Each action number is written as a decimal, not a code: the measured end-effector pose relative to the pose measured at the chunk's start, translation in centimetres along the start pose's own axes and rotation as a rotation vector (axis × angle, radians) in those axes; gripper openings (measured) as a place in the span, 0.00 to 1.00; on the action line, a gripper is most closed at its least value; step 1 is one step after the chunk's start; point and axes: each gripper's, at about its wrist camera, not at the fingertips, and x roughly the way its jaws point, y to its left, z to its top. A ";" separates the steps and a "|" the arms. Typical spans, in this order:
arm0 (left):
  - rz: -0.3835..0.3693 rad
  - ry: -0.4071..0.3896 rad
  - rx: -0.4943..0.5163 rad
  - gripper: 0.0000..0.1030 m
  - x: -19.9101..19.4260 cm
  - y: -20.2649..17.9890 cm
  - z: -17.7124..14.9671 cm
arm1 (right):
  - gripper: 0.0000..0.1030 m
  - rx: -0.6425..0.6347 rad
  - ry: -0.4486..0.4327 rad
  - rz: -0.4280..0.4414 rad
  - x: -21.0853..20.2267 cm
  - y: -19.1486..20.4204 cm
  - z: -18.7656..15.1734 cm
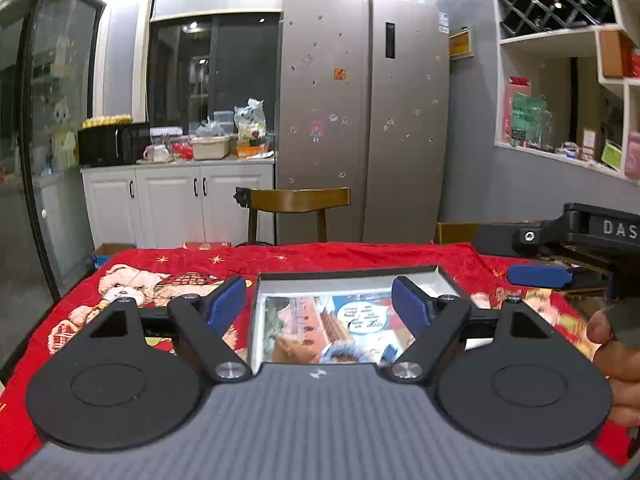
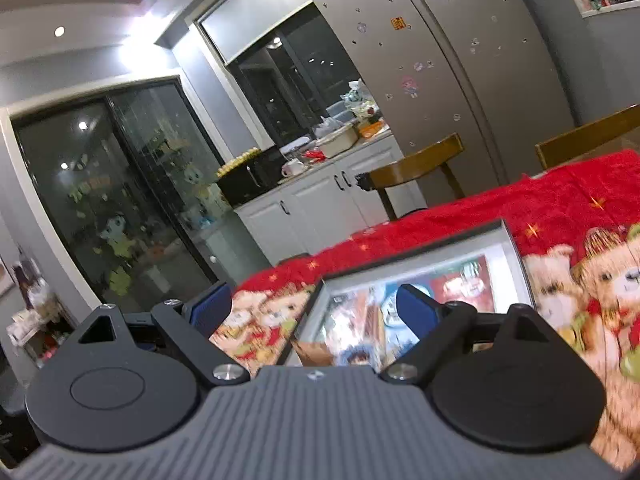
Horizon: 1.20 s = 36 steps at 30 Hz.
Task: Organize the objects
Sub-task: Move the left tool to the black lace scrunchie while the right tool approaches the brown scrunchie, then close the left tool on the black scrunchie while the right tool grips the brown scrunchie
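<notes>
On the table, a shallow grey box (image 1: 348, 280) lies open with a colourful printed picture (image 1: 332, 322) flat inside it, likely a book or a puzzle; which one is unclear. It rests on a red tablecloth (image 1: 200, 258) patterned with teddy bears.

From left to right in the left wrist view: the left gripper (image 1: 319, 304) points over the box with its blue pads spread wide apart and nothing between them. At the right edge, the right gripper (image 1: 538, 276) hovers just beside the box, and a hand (image 1: 618, 360) holds its handle. The right wrist view shows the right gripper (image 2: 313, 306) equally wide and empty, tilted, with the box (image 2: 516, 258) ahead and to its right.

Risks, as a judgement: the soft cloth could slide or bunch if a finger pushes the box's rim, dragging the box askew. The flat picture sits low inside the walls, so a pad might catch the wall instead and tip the box. Both grippers stand close together and could collide.

Beyond the table, from left to right: glass sliding doors (image 1: 60, 120), white cabinets (image 1: 180, 196) under a cluttered counter, a wooden chair (image 1: 298, 200), a silver fridge (image 1: 360, 120) dotted with stickers, and white wall shelves (image 1: 560, 40).
</notes>
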 end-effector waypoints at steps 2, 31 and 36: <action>0.013 -0.014 0.026 0.81 -0.5 0.4 -1.7 | 0.91 -0.005 -0.002 -0.013 0.2 0.0 -1.6; -0.038 0.315 0.096 0.40 7.1 2.9 -13.4 | 0.53 0.027 0.351 -0.050 7.9 -1.8 -10.7; -0.030 0.317 0.074 0.40 7.3 3.1 -13.4 | 0.52 0.009 0.336 -0.071 8.3 -1.4 -10.8</action>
